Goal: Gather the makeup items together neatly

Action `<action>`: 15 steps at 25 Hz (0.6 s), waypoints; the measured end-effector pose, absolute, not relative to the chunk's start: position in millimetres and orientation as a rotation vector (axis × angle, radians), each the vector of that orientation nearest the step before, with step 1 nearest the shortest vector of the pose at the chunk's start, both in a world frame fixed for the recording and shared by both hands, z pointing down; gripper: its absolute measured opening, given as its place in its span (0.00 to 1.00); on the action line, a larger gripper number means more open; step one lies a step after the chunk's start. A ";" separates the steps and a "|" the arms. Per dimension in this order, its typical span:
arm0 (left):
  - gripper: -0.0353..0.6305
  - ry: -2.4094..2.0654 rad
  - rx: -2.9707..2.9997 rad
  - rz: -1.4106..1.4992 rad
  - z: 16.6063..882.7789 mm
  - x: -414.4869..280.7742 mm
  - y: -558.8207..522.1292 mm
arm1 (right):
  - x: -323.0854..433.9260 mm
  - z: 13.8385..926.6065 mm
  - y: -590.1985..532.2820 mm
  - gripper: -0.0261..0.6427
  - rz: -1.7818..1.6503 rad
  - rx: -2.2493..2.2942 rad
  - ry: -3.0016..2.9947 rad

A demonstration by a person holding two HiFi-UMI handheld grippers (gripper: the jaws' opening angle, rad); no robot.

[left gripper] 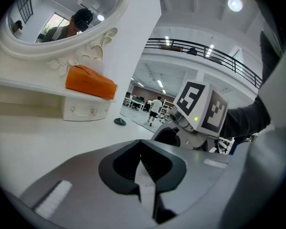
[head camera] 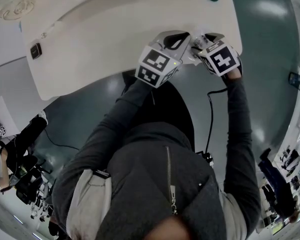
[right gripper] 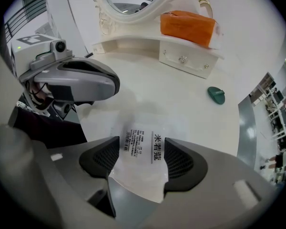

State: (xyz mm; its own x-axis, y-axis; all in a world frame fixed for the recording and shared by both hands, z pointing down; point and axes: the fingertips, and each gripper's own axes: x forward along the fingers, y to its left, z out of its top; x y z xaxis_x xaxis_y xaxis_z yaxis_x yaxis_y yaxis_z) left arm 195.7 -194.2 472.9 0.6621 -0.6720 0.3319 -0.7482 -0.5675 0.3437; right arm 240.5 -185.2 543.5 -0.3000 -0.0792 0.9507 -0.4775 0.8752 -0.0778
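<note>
Right gripper view: right gripper [right gripper: 140, 143] points steeply down at the front edge of the white table [right gripper: 148, 87]. Jaws stand wide apart. A clear packet [right gripper: 141, 174] with a printed white label lies between the pads, its side edges reaching both of them; no visible squeeze or buckling of the film. Lower end of the packet overhangs the table edge, grey floor behind it.

Left gripper view: left gripper [left gripper: 142, 150] is held close to level, jaws closed with the tips meeting. A pale sliver shows in the slot behind the tips; cannot tell what it is.

Head view: both grippers sit close together at the table's front edge, the packet in the gap between their tips. Person in a dark hooded top, arms extended.

Other things on the table: small green dome-shaped item [right gripper: 216, 95] well apart from the packet, toward the back. Orange pouch [right gripper: 188, 27] on a raised shelf over a small drawer [right gripper: 185, 61], beside an ornate white mirror [left gripper: 62, 18].
</note>
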 end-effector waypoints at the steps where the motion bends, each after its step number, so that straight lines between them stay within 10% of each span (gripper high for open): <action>1: 0.07 -1.109 2.420 0.224 473.2 194.9 -193.2 | 239.9 543.6 -184.1 0.48 0.415 0.418 -1.850; 15: 0.07 -1.119 2.414 0.229 473.1 184.0 -178.8 | 233.1 542.1 -172.4 0.31 0.415 0.421 -1.874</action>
